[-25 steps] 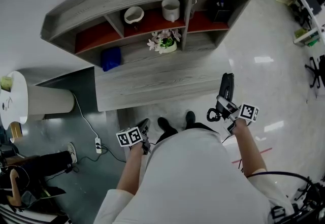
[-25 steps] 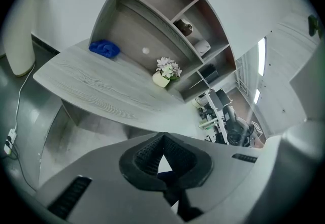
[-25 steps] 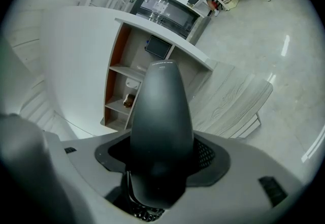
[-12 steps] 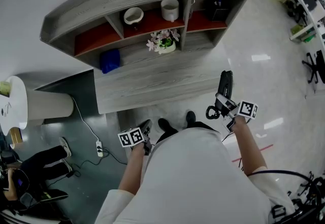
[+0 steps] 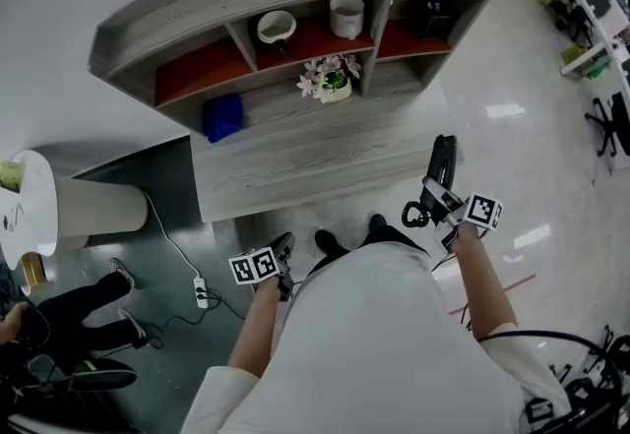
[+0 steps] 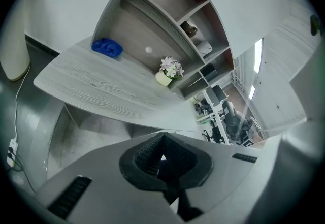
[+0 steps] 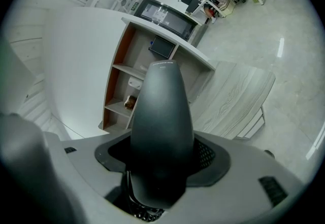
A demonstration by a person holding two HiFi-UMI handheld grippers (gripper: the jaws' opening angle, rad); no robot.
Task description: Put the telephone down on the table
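Observation:
A black telephone handset (image 5: 440, 164) sticks up out of my right gripper (image 5: 436, 198), which is shut on it just off the right front corner of the grey wooden table (image 5: 295, 161). In the right gripper view the handset (image 7: 162, 111) fills the middle, clamped between the jaws of the right gripper (image 7: 162, 164), with the table (image 7: 238, 96) beyond it. My left gripper (image 5: 281, 253) hangs low in front of the table, shut with nothing in it. The left gripper (image 6: 162, 159) looks across the table top (image 6: 101, 91).
At the back of the table top lie a blue cloth (image 5: 222, 117) and a flower pot (image 5: 332, 80). The shelf holds a bowl (image 5: 277, 27) and a white cup (image 5: 346, 16). A white round stand (image 5: 89, 206), a power strip (image 5: 201, 291) and a seated person's legs (image 5: 79, 314) are at the left.
The table and shelf have shifted slightly right in the head view. My right gripper keeps the handset at about the same spot. The seated person's legs at lower left moved.

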